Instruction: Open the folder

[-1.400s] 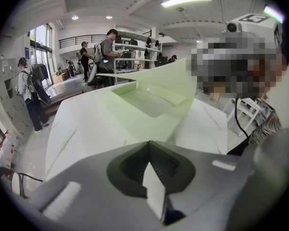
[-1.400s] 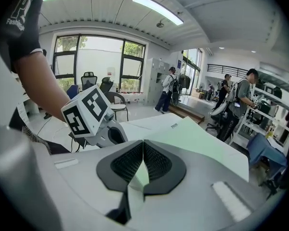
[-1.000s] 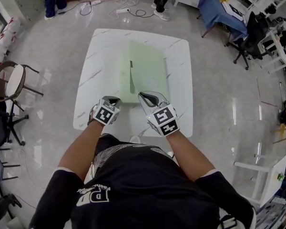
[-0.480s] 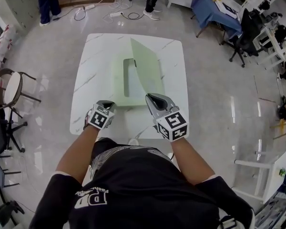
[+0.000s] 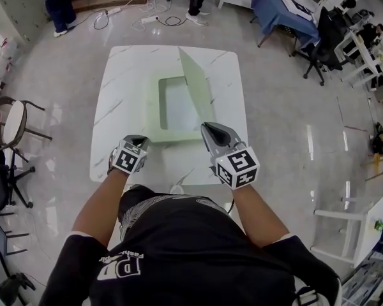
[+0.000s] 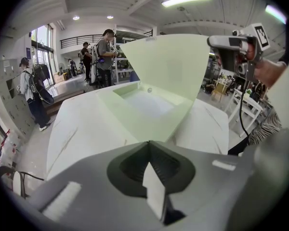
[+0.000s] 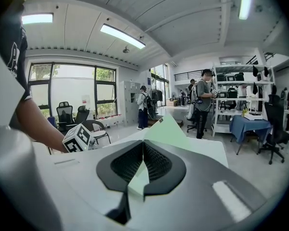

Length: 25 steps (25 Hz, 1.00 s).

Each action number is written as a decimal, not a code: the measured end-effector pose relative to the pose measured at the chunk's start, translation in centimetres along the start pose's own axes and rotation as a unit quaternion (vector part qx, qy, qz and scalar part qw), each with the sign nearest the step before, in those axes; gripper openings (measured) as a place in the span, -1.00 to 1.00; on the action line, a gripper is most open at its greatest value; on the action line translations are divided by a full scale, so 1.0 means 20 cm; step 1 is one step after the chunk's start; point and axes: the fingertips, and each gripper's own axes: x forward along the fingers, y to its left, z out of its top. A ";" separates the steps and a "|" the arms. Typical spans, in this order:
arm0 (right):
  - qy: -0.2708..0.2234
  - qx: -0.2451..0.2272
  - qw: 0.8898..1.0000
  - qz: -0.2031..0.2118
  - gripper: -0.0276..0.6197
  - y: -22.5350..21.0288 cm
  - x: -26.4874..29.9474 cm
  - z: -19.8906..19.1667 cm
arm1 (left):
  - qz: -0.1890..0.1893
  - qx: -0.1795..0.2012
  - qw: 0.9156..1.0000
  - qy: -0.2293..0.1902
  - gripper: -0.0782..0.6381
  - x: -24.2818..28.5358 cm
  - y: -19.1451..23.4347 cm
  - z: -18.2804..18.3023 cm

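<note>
A white, grey-veined surface stands on a glossy pale floor, with a round-seated chair off to its left and cables trailing over the floor beyond its far edge. Farther right, a table under a blue cloth has a black office chair near it. Large windows, strip lights on the ceiling, white shelving and a standing person fill the room behind.
</note>
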 end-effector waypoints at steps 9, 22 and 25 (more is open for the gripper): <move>-0.018 0.019 0.999 -0.042 -0.90 -0.16 -0.10 0.02 | 0.002 -0.004 1.000 0.000 -0.62 0.00 0.00 0.00; -0.044 0.100 0.987 -0.116 -0.91 -0.47 -0.28 -0.02 | 0.004 -0.002 1.000 0.001 -0.62 0.00 0.00 0.01; -0.048 0.120 0.982 -0.139 -0.91 -0.54 -0.34 -0.05 | 0.004 -0.001 1.000 0.001 -0.62 0.00 -0.01 0.00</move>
